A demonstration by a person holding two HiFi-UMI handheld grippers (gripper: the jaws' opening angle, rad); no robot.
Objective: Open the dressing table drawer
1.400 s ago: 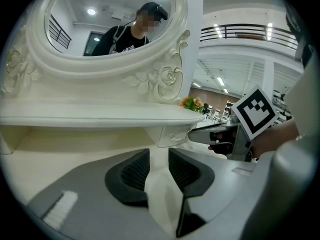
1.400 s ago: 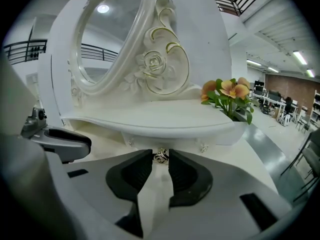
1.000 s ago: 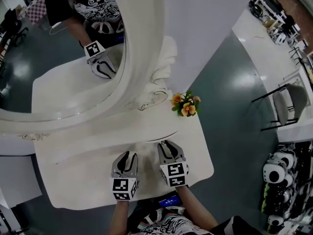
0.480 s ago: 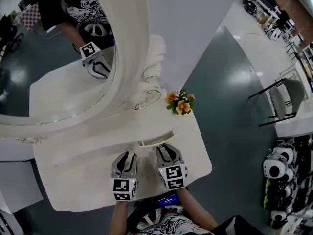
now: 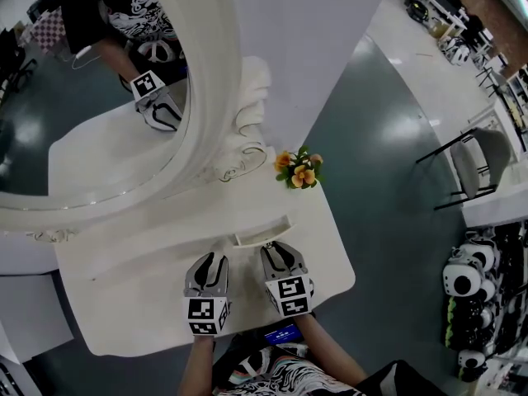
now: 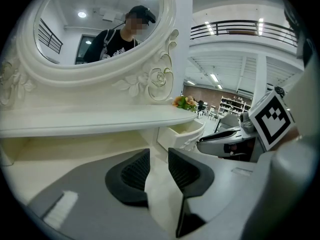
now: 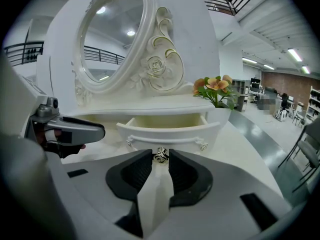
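The white dressing table (image 5: 124, 304) has a small drawer (image 5: 262, 236) under its shelf, and the drawer stands partly pulled out. In the right gripper view the drawer (image 7: 170, 129) shows its open top and a metal knob (image 7: 160, 155) on its front. My right gripper (image 7: 160, 159) is shut on that knob, which is pinched between the fingertips. In the head view the right gripper (image 5: 275, 247) sits right at the drawer front. My left gripper (image 5: 216, 258) rests beside it on the tabletop, open with nothing between its jaws (image 6: 159, 159).
A big oval mirror (image 5: 99, 97) in a carved white frame rises behind the shelf. A small pot of orange flowers (image 5: 297, 170) stands at the shelf's right end. A chair (image 5: 483, 167) stands on the grey floor to the right. The table's front edge is near my body.
The drawer has slid out from under the shelf toward me, from nearly flush to clearly open. The right gripper came back slightly with it. The left gripper stayed put.
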